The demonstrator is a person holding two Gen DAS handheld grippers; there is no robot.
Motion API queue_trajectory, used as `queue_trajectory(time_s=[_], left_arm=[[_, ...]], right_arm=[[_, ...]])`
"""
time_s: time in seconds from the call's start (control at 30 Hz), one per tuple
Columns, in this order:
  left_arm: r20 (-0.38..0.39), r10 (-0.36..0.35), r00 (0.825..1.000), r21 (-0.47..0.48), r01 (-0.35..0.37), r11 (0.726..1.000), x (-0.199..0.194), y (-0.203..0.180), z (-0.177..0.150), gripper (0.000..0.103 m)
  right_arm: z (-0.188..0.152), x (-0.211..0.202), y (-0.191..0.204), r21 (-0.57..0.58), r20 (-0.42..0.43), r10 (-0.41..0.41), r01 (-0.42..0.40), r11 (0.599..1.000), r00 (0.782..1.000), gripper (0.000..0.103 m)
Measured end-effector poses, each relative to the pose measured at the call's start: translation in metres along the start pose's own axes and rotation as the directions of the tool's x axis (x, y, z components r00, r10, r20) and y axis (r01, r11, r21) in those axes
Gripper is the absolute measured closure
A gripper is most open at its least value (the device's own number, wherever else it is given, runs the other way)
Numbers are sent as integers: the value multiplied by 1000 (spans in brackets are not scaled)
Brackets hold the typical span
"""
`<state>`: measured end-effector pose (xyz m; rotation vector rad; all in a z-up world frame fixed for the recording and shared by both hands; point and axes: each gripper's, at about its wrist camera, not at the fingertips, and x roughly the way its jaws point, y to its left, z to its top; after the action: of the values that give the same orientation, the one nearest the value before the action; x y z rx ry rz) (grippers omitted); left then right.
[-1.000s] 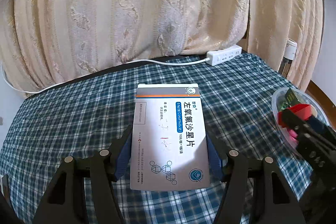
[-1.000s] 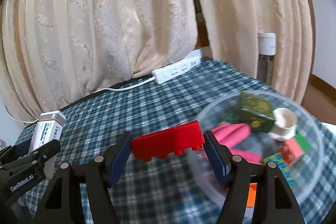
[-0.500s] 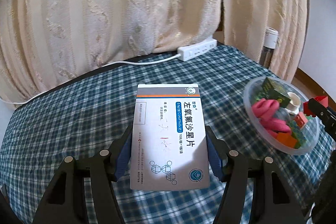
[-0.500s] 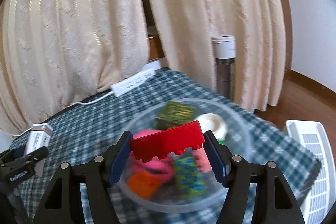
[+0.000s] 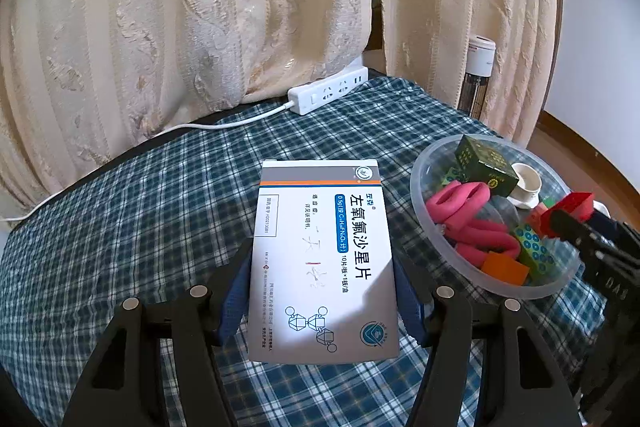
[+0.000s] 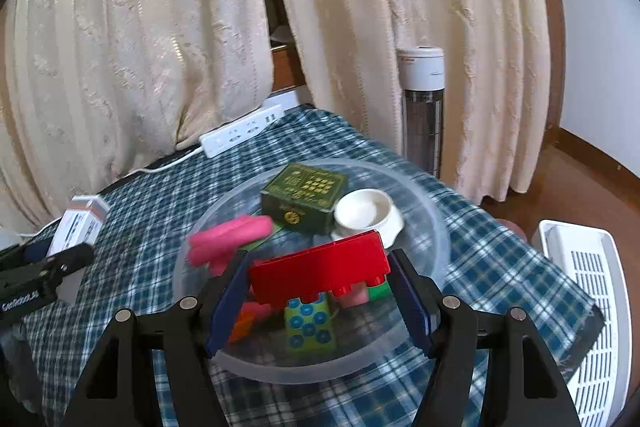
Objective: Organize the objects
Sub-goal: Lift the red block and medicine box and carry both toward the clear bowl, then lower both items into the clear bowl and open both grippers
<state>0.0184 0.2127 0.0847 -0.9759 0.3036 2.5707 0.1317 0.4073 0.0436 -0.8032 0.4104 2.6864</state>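
Change: since a second ago I've carried the red brick (image 6: 320, 273) from left of the bowl (image 6: 434, 227) to over its near half; the left view has swung right, so the bowl now shows whole.
Right gripper (image 6: 320, 301): pads pinching the brick's two ends, held above the toys, apparently clear of them.
Left gripper (image 5: 320, 291): fingers clamped on the sides of the pill box (image 5: 320, 259), above the cloth (image 5: 140, 227), left of the bowl.
Bowl contents: green box (image 6: 304, 197), white cup (image 6: 368, 213), pink rings (image 6: 230, 237).
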Motion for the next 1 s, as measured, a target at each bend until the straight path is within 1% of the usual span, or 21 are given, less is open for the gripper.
queue_trajectory(time_s=[0.17, 0.2, 0.23, 0.27, 0.47, 0.6, 0.7, 0.87, 1.0], left_arm=[[-19, -21, 1000, 3, 21, 1000, 5, -4, 2, 39], [-20, -24, 1000, 5, 24, 1000, 5, -5, 2, 39], [-22, -28, 999, 7, 28, 1000, 6, -5, 3, 39], [-22, -33, 999, 9, 33, 999, 6, -7, 4, 39], [-16, -89, 996, 47, 90, 995, 7, -23, 10, 39], [-42, -162, 986, 68, 164, 984, 13, -40, 15, 39], [-64, -214, 975, 81, 219, 972, 19, -56, 18, 39], [-79, -259, 963, 136, 268, 954, 26, -83, 25, 38], [-104, -287, 952, 168, 301, 939, 34, -102, 30, 38]], right_arm=[[-3, 10, 5, -6, -32, 22, -22, 1000, 999, 31], [-3, 10, 5, -4, -35, 27, -28, 1000, 999, 29], [-4, 9, 5, -2, -34, 31, -31, 1000, 999, 27], [-4, 8, 4, 3, -26, 29, -29, 1000, 999, 23], [-5, -1, -10, 35, -6, 10, -10, 999, 1000, 22], [-9, -6, -27, 78, -1, -19, 19, 997, 1000, 22], [-13, -12, -41, 121, 7, -31, 30, 992, 999, 22], [-13, -18, -55, 157, 24, -37, 32, 987, 999, 22], [-12, -22, -62, 172, 39, -40, 32, 985, 998, 22]])
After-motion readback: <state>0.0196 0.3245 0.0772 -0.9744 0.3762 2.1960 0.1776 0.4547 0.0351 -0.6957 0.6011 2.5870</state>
